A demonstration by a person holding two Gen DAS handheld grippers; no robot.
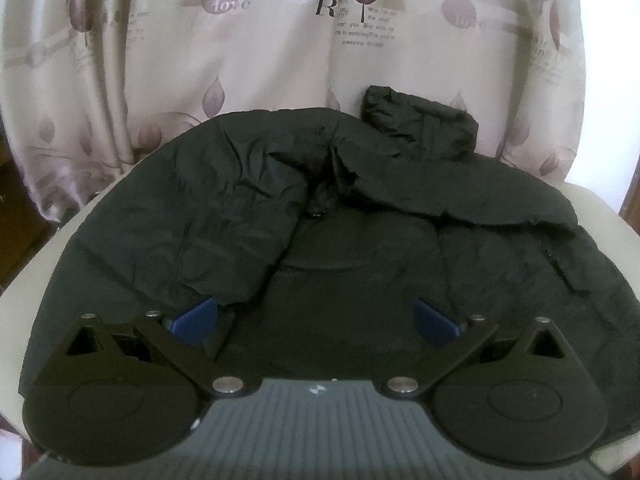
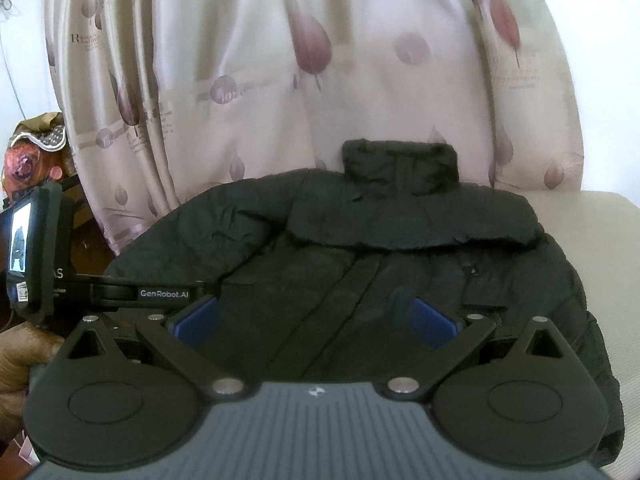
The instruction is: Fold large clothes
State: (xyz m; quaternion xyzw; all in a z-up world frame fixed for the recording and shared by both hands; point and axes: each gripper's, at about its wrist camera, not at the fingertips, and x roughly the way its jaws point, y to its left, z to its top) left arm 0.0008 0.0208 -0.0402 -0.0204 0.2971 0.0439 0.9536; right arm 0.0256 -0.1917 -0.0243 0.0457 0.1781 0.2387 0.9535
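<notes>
A large black padded jacket (image 1: 224, 216) lies spread on a cream surface (image 1: 600, 208), collar (image 1: 424, 128) standing at the far edge. Both sleeves lie folded in across the chest. It also fills the right wrist view (image 2: 400, 240), its front placket (image 2: 344, 292) running toward me. My left gripper (image 1: 316, 320) is open and empty just above the jacket's lower front, with a fold of sleeve by its left blue pad (image 1: 196, 320). My right gripper (image 2: 316, 320) is open and empty over the lower front. The left gripper's body (image 2: 40, 248) shows at the left of the right wrist view.
A beige curtain with purple leaf print (image 1: 280, 40) hangs right behind the surface, also in the right wrist view (image 2: 280, 80). Dark wooden furniture and a floral cloth (image 2: 28, 160) stand at the far left. Bare cream surface (image 2: 580, 216) shows to the jacket's right.
</notes>
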